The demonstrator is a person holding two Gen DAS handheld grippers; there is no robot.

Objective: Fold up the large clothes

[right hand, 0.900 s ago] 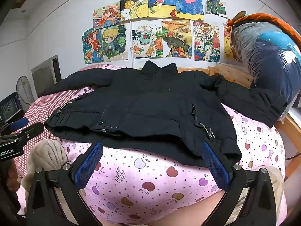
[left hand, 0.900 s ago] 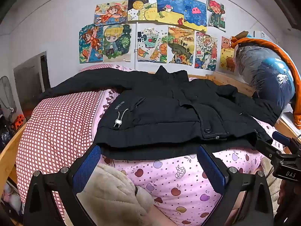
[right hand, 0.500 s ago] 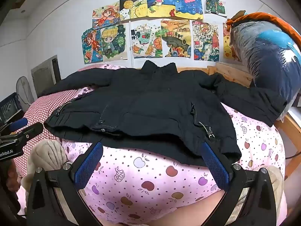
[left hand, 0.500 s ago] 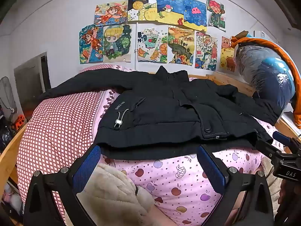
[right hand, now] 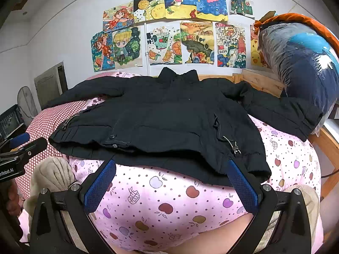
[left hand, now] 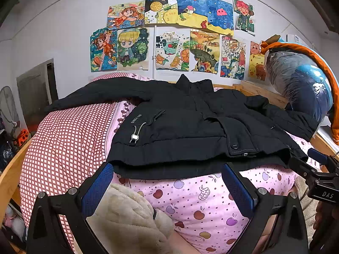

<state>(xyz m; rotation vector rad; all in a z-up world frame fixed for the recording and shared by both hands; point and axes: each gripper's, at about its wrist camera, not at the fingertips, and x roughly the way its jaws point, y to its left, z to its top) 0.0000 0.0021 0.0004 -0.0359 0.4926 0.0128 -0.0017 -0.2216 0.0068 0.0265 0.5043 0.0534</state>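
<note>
A large black padded jacket point(left hand: 186, 127) point(right hand: 165, 122) lies front up on the bed, collar toward the wall and both sleeves spread to the sides. My left gripper point(left hand: 167, 169) hangs open just short of the jacket's hem, nothing between its blue pads. My right gripper point(right hand: 171, 167) is open too, its right finger close to the hem's right corner by a drawcord toggle point(right hand: 234, 147). Each gripper shows at the edge of the other's view: the right one point(left hand: 313, 169), the left one point(right hand: 19, 148).
The bed carries a pink apple-print quilt point(right hand: 169, 201) and a red checked cover point(left hand: 63, 139) on the left. A cream fleece garment point(left hand: 131, 218) lies near the front edge. A plastic-wrapped bundle point(right hand: 300, 67) sits at the right by the wooden bed frame point(right hand: 260, 82). Drawings cover the wall.
</note>
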